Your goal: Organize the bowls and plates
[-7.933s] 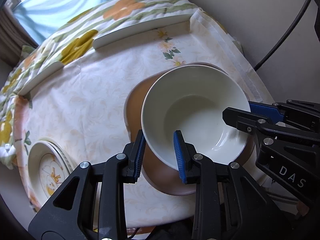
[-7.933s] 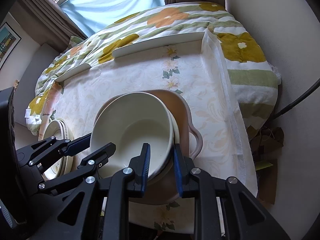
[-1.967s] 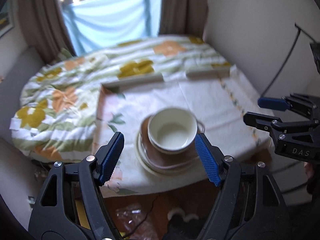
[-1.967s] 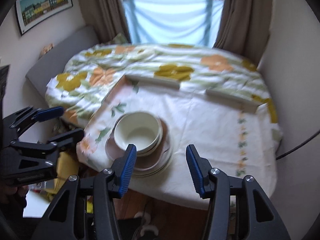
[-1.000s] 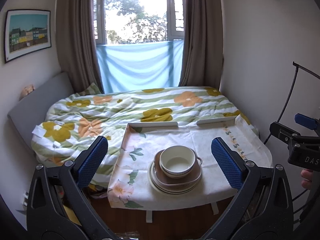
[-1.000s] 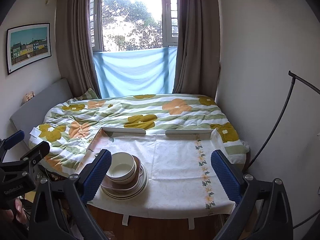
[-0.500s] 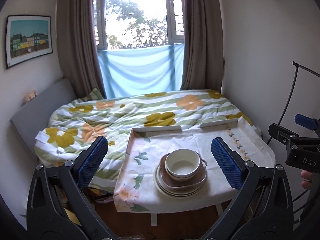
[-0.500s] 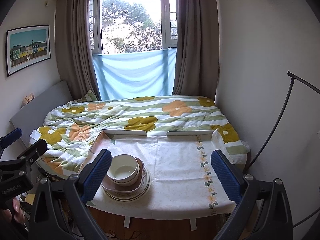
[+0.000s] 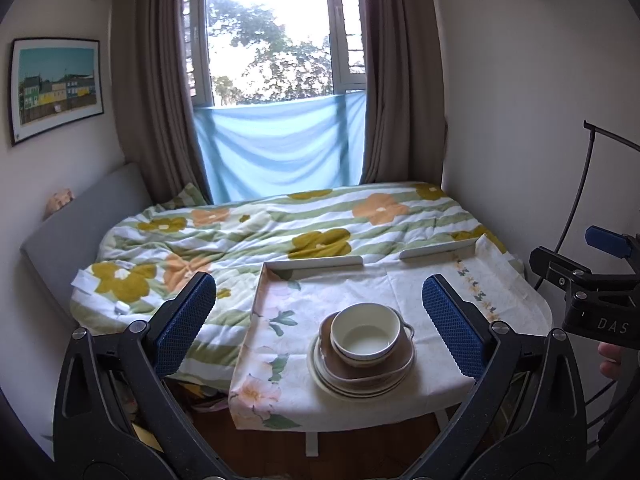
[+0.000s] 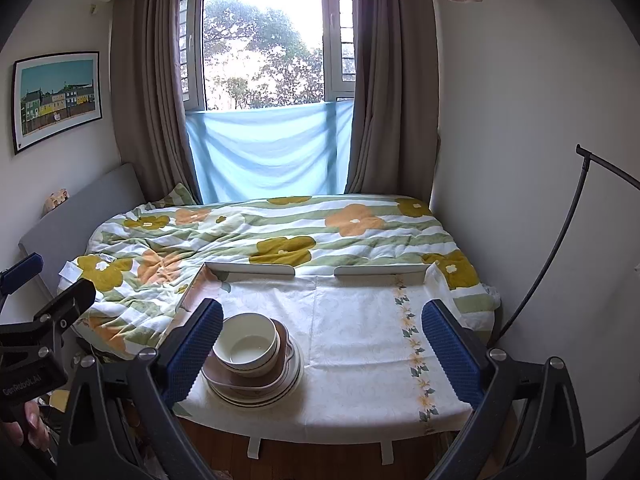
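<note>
The left tongs (image 9: 320, 316) are spread wide apart and hold nothing, well back from the worktop (image 9: 440, 280). The right tongs (image 10: 322, 334) are likewise wide apart and empty, also drawn back from it. Each pair shows at the edge of the other's view.

On the worktop's flowered cloth (image 10: 360, 320), near the front edge and toward the left corner, the dishes stand in one stack. A cream bowl (image 9: 366, 334) sits on top, upright, inside a brown dish with small handles (image 9: 402, 354). That dish rests on a pile of pale plates (image 9: 340, 384) with dark rim lines. From the right view the bowl (image 10: 248, 342) lies partly behind the left blue pad.

Two low white rails (image 10: 252, 269) stand along the worktop's far edge. Beyond them lies a bed with a flowered quilt (image 10: 280, 232), then a window with brown curtains (image 10: 148, 100).
</note>
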`<state>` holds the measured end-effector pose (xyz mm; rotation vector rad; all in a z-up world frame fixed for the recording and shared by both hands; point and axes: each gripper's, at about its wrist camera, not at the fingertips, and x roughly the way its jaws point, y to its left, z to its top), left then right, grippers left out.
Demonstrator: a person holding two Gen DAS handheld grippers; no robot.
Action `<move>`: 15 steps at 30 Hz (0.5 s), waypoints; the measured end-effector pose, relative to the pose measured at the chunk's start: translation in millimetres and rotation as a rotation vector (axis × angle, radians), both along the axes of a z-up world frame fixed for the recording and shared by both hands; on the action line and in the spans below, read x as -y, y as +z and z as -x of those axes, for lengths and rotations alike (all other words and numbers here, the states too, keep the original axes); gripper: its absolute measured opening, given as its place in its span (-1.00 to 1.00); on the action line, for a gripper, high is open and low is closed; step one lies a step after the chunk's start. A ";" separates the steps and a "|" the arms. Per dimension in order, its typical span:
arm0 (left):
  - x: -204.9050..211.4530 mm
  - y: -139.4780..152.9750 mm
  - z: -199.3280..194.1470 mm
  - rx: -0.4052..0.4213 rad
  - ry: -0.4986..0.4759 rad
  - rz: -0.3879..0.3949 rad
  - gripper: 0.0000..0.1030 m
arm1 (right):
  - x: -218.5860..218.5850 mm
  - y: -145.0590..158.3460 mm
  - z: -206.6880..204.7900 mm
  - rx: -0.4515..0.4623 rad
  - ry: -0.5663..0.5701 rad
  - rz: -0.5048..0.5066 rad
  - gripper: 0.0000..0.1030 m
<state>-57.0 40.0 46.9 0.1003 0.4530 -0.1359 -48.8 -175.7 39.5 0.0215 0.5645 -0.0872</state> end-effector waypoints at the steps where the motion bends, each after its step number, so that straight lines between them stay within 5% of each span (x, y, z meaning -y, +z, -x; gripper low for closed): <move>1: -0.1 0.0 0.0 0.000 -0.001 0.001 0.99 | 0.1 0.0 -0.2 -0.001 0.000 0.001 0.92; 15: -1.4 0.9 1.6 0.008 0.002 -0.005 0.99 | -2.1 0.2 -3.0 -0.001 0.003 0.003 0.92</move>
